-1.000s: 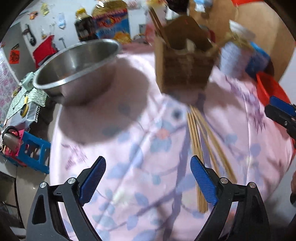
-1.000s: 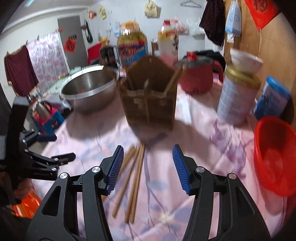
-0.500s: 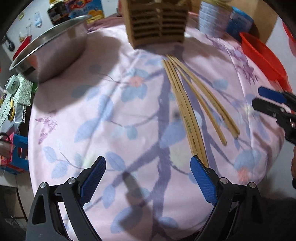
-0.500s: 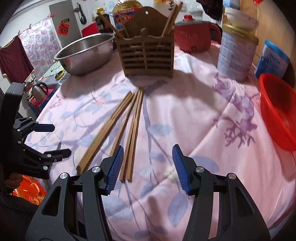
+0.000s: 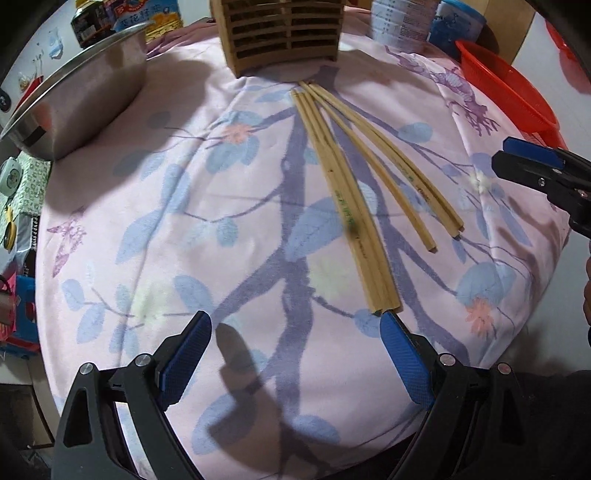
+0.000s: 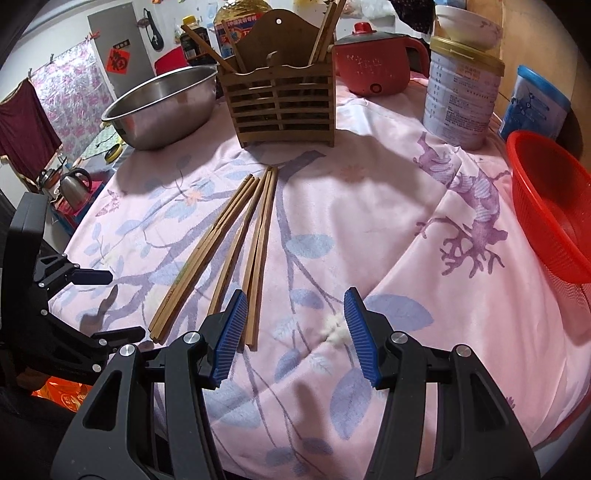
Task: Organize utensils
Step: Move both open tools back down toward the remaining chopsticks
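Scene evenly lit from overhead, soft dark shadows cast on the tablecloth beside the steel bowl and under the gripper fingers, strong fisheye bending at black-vignetted edges, focus sharp, no motion blur.

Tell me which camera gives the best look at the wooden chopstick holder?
The right wrist view: the wooden holder shows whole, its arched back and chopsticks standing inside. The left wrist view cuts it off at the top edge, showing only its slatted front.

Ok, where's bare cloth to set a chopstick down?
Bare cloth: between the chopsticks and the red basket, and between the chopsticks and the steel bowl. Crowded at the back around the wooden holder and tin.
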`<state>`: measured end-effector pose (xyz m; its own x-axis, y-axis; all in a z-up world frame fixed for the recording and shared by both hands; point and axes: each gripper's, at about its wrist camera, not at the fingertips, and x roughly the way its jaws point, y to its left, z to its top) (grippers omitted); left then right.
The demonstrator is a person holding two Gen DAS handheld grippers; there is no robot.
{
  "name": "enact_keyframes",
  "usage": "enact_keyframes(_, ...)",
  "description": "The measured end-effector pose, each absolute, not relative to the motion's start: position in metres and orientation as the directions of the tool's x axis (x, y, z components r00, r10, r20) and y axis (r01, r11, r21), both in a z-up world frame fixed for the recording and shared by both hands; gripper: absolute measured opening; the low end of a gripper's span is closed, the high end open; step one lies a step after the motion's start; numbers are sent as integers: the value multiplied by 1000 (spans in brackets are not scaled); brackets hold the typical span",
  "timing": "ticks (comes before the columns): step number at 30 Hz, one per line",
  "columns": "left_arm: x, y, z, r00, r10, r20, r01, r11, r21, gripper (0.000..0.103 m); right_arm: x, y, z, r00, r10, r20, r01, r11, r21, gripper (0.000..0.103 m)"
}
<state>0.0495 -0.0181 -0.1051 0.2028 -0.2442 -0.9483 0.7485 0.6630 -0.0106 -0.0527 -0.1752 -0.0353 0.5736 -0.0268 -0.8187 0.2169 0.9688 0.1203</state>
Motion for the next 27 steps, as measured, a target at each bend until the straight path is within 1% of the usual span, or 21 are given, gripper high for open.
enact_keyframes(9,51,-30,-111,229,-241,-943,745,667,11,91,-58,-182,-35,568,-30,-823,230,965,124,55)
enact_keyframes(18,58,-17,-111,247,-220,-944,720,693,27,92,-54,-182,-35,577,-9,-816,224,963,147,55)
enact_keyframes(20,62,-11,-110,274,-208,-939,706,707,49,92,-53,-181,-35,578,-9,-816,221,964,147,55)
enact_keyframes(22,71,-5,-108,282,-206,-937,679,733,43,87,-52,-180,-36,577,-6,-816,218,965,148,55)
enact_keyframes(24,77,-2,-105,269,-230,-935,660,752,5,73,-51,-179,-37,574,3,-819,213,965,153,55)
enact_keyframes(25,78,-3,-103,270,-243,-932,658,753,-5,69,-51,-179,-38,574,7,-819,209,966,155,54)
enact_keyframes(27,79,-8,-101,272,-256,-927,662,749,-13,58,-51,-176,-39,576,13,-818,198,968,154,54)
